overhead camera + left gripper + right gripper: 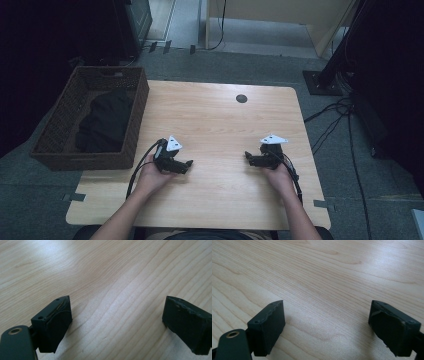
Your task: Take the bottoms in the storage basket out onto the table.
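Nearest the high camera: the person's two bare forearms, coming in from the bottom edge over the near side of the pale wood-grain table. Each hand holds a black two-jaw gripper w/ a grey three-cornered plate on top.

Left gripper sits near the front-left part of the tabletop, jaws pointing inward toward the table's middle. Its cable loops back off the left side of the hand. In the left gripper view the left gripper has its jaws spread wide, nothing between them but bare wood grain; pads close over the surface, a soft shadow under the left-hand one.

Right gripper is opposite, front-right part of the table, jaws pointing inward at the left one. The two are well apart, bare wood between them. Cable runs back along the right wrist. In the right gripper view the right gripper is likewise spread wide & empty, just tabletop between the black pads.

Far left, at the table's left edge: a dark brown woven wicker basket, rectangular, w/ a crumpled black cloth lying inside it. Basket is nearer the left gripper, but neither gripper touches it; cloth lies wholly in the basket.

Small dark round spot on the tabletop near the far edge. Grey floor around, black cables trailing at right.
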